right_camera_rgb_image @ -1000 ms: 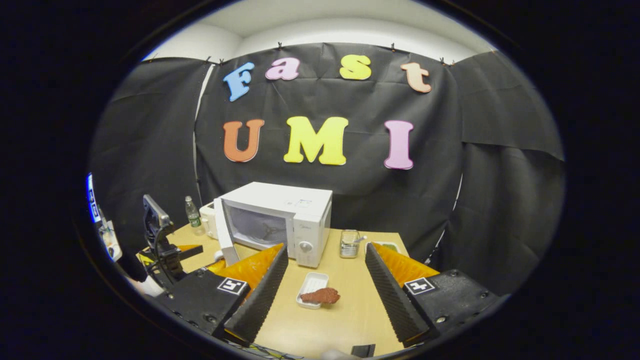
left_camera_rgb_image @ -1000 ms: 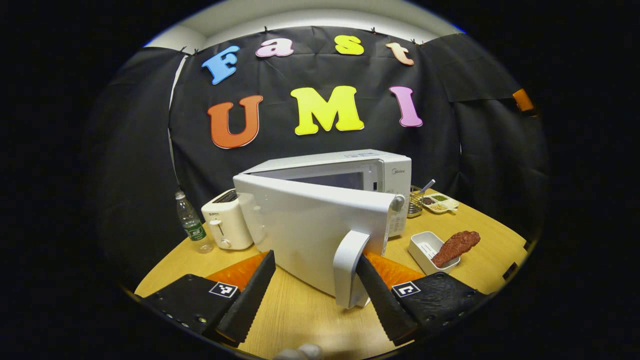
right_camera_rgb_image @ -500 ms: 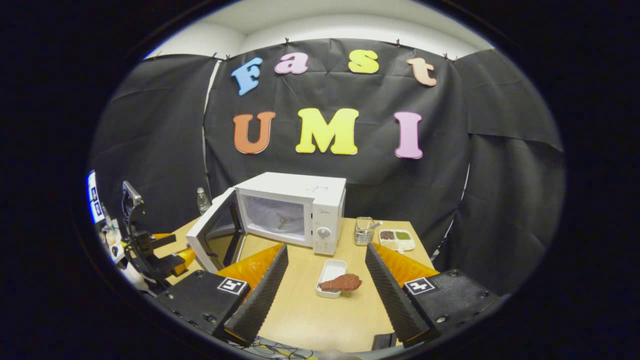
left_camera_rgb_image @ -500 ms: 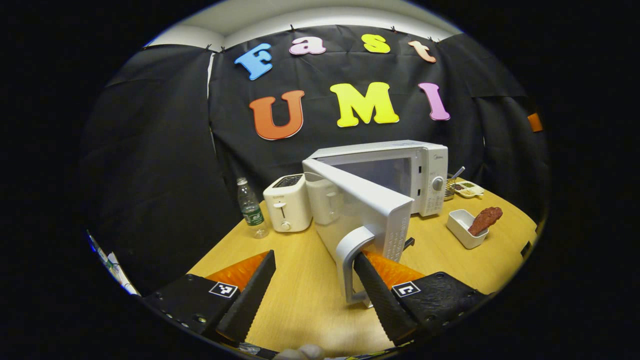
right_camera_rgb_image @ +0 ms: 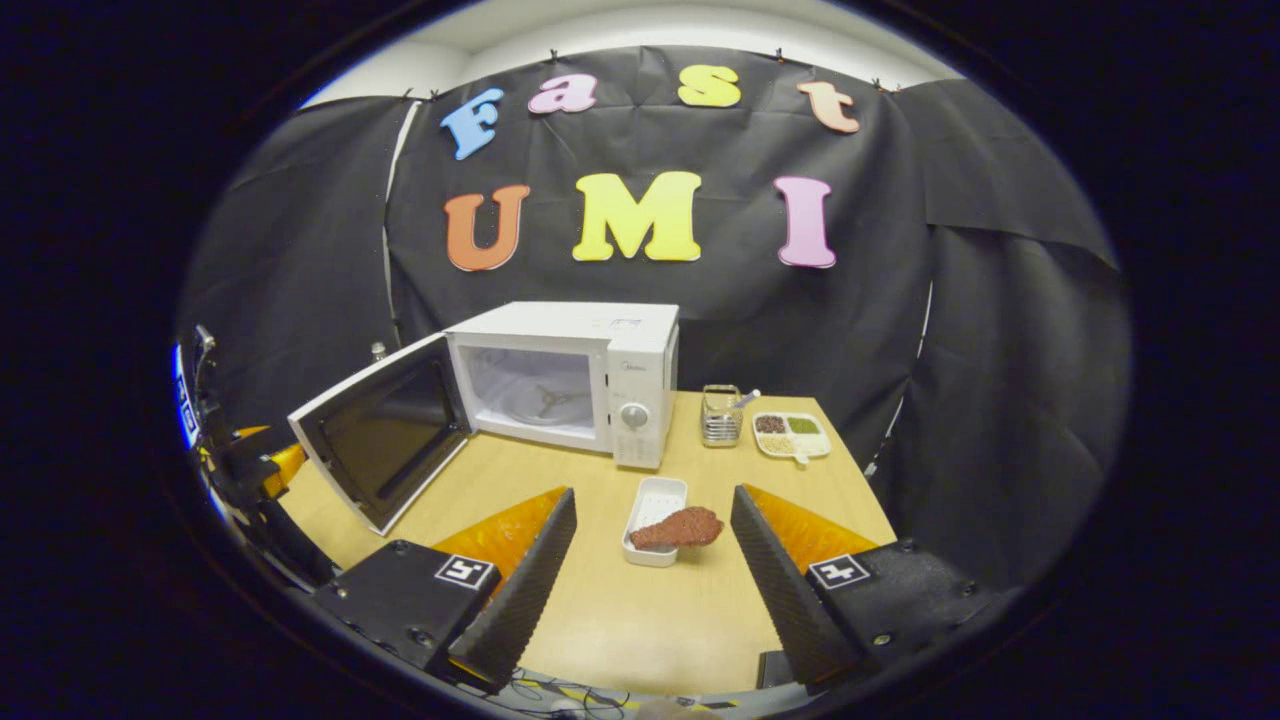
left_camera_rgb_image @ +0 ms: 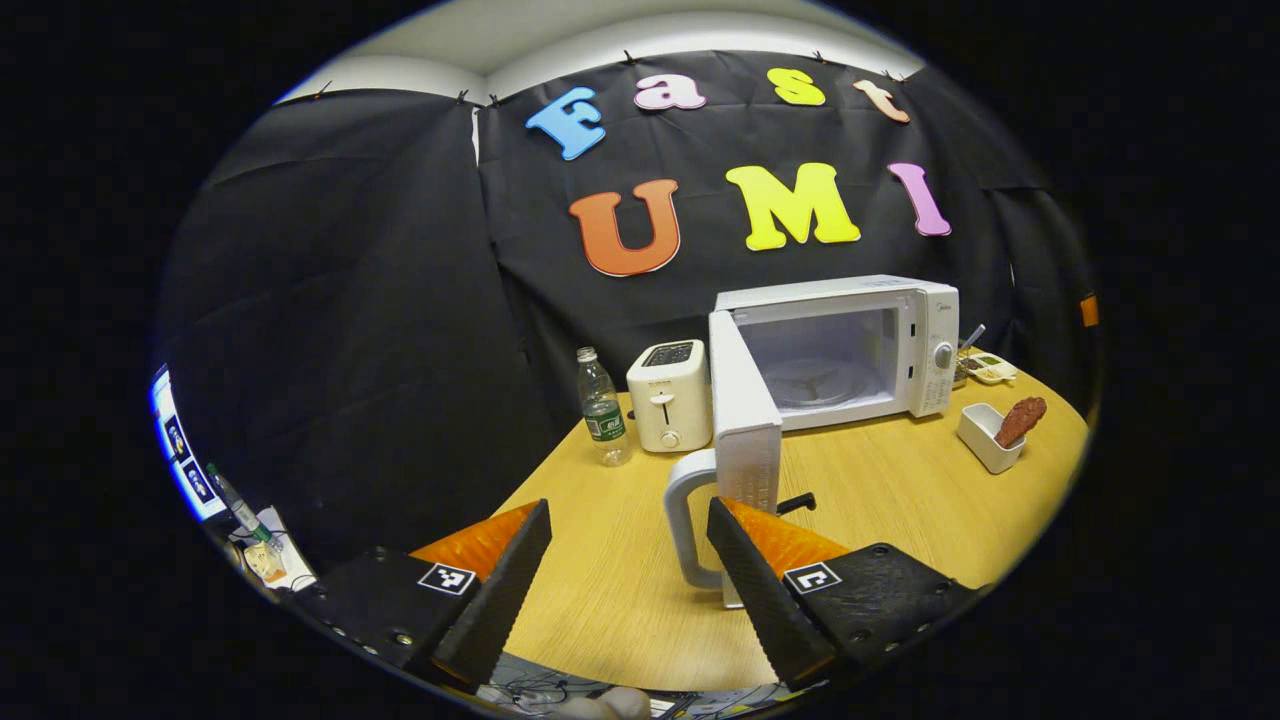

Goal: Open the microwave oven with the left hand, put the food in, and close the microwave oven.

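The microwave oven now stands with its door swung wide, where half a second ago it hung only part open, so the cavity is clear for loading. Left of the oven, the left gripper has its jaws spread, one finger hooked behind the door handle. Just right of the oven's front, the meat piece rests across its white tray, between the right gripper's wide-spread, empty fingers.
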The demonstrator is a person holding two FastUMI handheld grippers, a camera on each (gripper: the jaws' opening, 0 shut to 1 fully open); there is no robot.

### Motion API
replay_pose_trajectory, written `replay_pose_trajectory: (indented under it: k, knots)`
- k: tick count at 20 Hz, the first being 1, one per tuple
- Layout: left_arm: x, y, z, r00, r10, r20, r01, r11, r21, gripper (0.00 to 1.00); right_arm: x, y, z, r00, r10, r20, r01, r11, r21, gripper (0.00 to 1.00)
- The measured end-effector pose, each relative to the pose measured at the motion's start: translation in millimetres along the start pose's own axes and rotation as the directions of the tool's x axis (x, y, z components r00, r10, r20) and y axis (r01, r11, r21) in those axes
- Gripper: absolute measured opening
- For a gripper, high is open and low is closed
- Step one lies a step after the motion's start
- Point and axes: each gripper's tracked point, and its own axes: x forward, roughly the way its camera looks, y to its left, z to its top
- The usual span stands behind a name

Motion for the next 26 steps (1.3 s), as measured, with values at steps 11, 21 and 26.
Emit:
replay_pose_trajectory:
  k: [11, 21, 26]
  knots:
    - [-58.5, -75.4, 69.6, 0.996, -0.072, 0.054, 0.077, 0.991, -0.113, 0.96, 115.2, -51.4, -75.3, 0.975, 0.096, -0.203, -0.091, 0.995, 0.038, 0.99]
    - [-80.7, -149.4, 143.6, 0.994, -0.048, 0.101, 0.058, 0.993, -0.102, 0.96, 187.2, -47.1, -117.9, 0.867, 0.337, -0.366, -0.248, 0.931, 0.270, 0.83]
    - [-87.2, -162.4, 154.7, 0.996, 0.017, 0.086, -0.010, 0.997, -0.074, 0.96, 191.5, -42.2, -117.6, 0.820, 0.438, -0.368, -0.304, 0.878, 0.369, 0.44]
